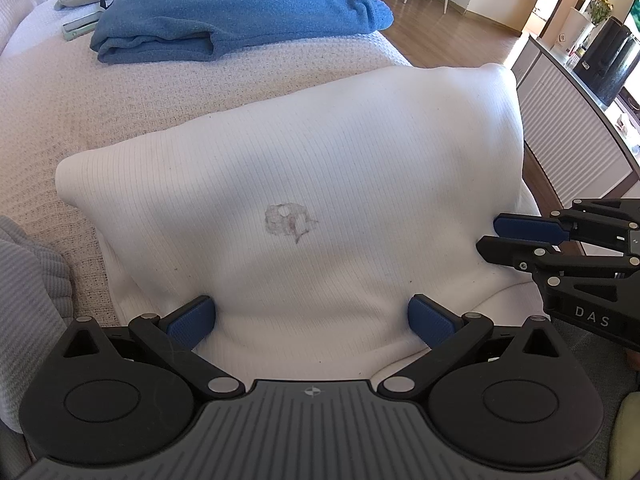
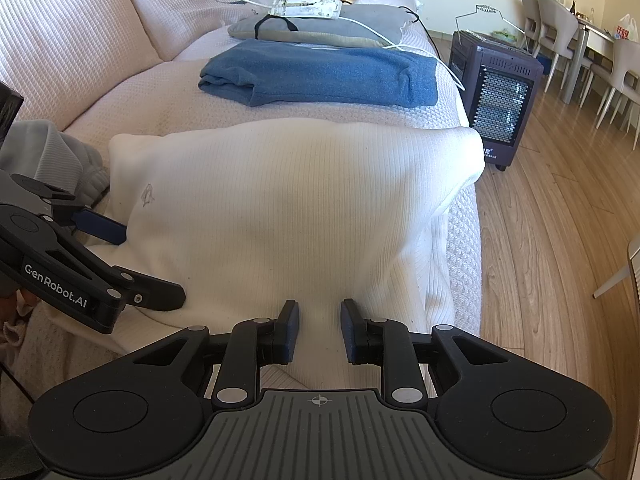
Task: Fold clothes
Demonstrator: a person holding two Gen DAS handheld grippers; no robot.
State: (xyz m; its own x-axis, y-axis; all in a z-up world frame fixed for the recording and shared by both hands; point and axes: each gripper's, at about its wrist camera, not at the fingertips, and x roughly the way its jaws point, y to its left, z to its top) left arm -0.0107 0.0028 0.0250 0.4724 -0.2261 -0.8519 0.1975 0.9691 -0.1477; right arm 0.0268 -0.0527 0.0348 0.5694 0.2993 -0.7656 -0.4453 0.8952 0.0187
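Observation:
A white ribbed top (image 1: 304,184) with a small faded print lies spread on the sofa seat, its right side hanging over the front edge; it also shows in the right wrist view (image 2: 296,200). My left gripper (image 1: 312,318) is wide open over the cloth's near edge, its blue pads on either side of a raised fold. My right gripper (image 2: 319,316) is partly open with a ridge of the white cloth between its pads, not clamped. In the left wrist view the right gripper (image 1: 494,238) sits at the cloth's right side.
A folded blue towel (image 2: 320,76) lies further back on the sofa (image 2: 132,92), with a grey cushion (image 2: 320,28) and white cables behind it. Grey clothing (image 2: 48,152) lies at the left. A dark heater (image 2: 496,92) stands on the wood floor at right.

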